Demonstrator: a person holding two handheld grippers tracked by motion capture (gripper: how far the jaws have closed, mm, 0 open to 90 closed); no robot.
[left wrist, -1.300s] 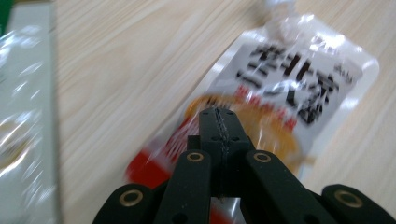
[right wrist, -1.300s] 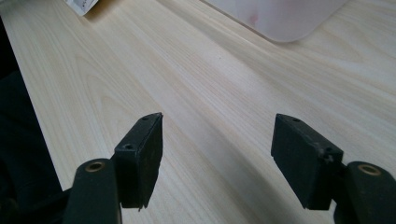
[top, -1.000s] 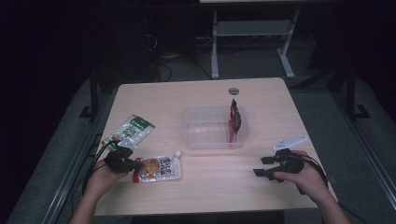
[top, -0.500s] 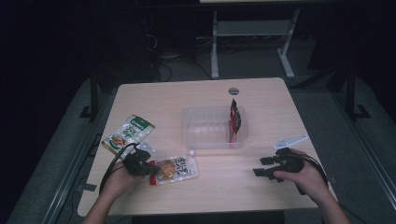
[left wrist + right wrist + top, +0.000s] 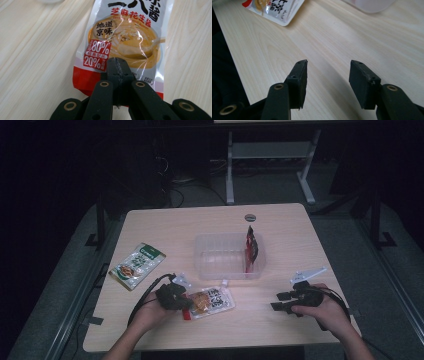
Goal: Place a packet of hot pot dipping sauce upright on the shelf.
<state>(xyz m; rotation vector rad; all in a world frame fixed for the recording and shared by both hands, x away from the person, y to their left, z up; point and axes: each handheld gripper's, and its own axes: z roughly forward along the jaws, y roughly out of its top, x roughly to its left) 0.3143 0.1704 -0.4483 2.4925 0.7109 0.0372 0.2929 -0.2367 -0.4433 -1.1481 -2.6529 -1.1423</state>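
High view shows the left gripper (image 5: 184, 301) pinching the red end of the sauce pouch (image 5: 212, 301), which lies flat near the tabletop's (image 5: 280, 222) front edge. The right gripper (image 5: 278, 301), jaws spread around nothing, has just been narrowing, well apart toward the front right corner.

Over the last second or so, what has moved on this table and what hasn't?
The left gripper, jaws clamped on the sauce pouch, has dragged it rightward across the table, toward the clear tray. The right gripper stayed put, but its empty jaws have just been closing partway. The green packet and the red packet standing in the tray did not move.
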